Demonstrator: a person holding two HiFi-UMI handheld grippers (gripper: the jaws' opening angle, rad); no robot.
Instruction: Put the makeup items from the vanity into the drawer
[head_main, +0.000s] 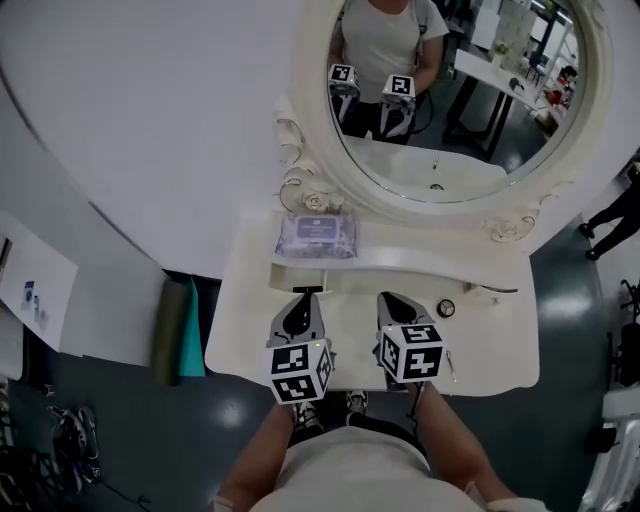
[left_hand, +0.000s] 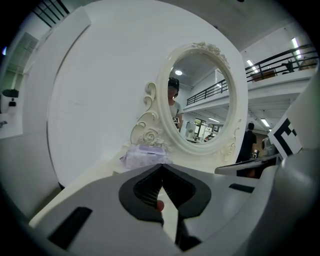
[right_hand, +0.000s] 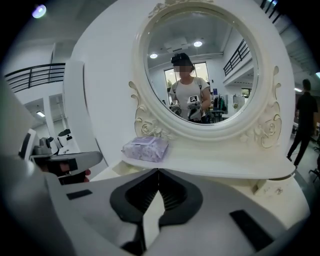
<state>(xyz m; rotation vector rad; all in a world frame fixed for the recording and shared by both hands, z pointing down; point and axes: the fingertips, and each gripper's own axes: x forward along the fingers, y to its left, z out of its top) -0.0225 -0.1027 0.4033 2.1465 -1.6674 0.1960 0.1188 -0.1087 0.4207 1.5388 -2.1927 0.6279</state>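
A purple pack of wipes (head_main: 316, 236) (left_hand: 145, 155) (right_hand: 145, 148) lies on the vanity's raised shelf below the mirror. A small round dark item (head_main: 446, 308) sits on the vanity top (head_main: 245, 330), to the right of my right gripper. Both grippers hover side by side over the front of the top, pointing at the mirror. My left gripper (head_main: 303, 296) (left_hand: 161, 166) has its jaw tips touching, and a small reddish spot shows low in the gap behind them; I cannot tell what it is. My right gripper (head_main: 388, 298) (right_hand: 158, 171) is shut with nothing between its jaws.
The oval mirror (head_main: 450, 90) in its carved cream frame rises behind the shelf and reflects the person and both grippers. A white curved wall stands to the left. A teal and dark object (head_main: 180, 330) leans at the vanity's left side on the grey floor.
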